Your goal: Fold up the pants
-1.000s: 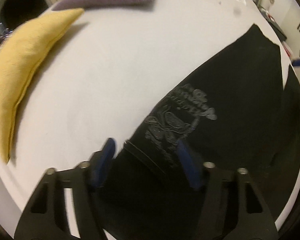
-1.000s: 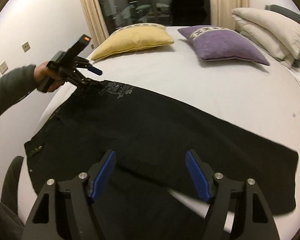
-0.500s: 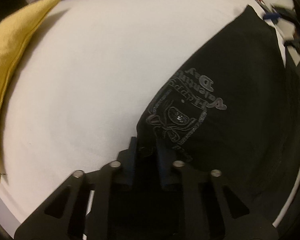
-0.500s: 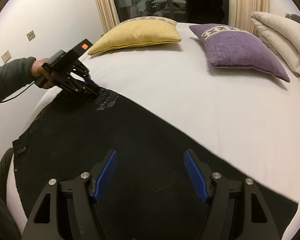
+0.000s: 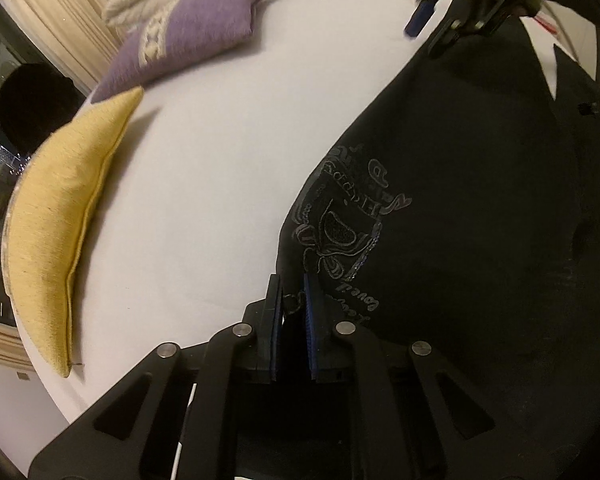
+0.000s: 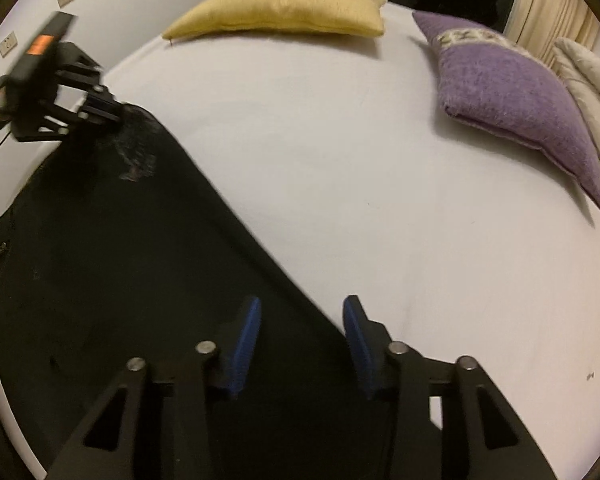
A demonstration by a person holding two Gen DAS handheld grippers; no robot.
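Black pants [image 5: 480, 208] with a grey printed emblem [image 5: 340, 228] lie spread on the white bed [image 5: 220, 160]. My left gripper [image 5: 292, 308] is shut on the pants' waist corner beside the emblem. In the right wrist view the pants [image 6: 120, 280] run from the left gripper [image 6: 96, 108] at the upper left down to my right gripper [image 6: 300, 320]. The right gripper is open and straddles the pants' far edge, with the cloth between its blue pads. It also shows at the top right of the left wrist view [image 5: 452, 4].
A yellow pillow [image 6: 284, 4] and a purple pillow [image 6: 508, 92] lie at the head of the bed, with white pillows [image 6: 592, 92] at the right. The bed's near edge [image 6: 4, 420] runs along the left. A wall with sockets [image 6: 8, 44] is at the upper left.
My left gripper closed on the waist corner and has lifted it slightly. My right gripper moved along the pants to their far edge and its jaws have narrowed but stay open.
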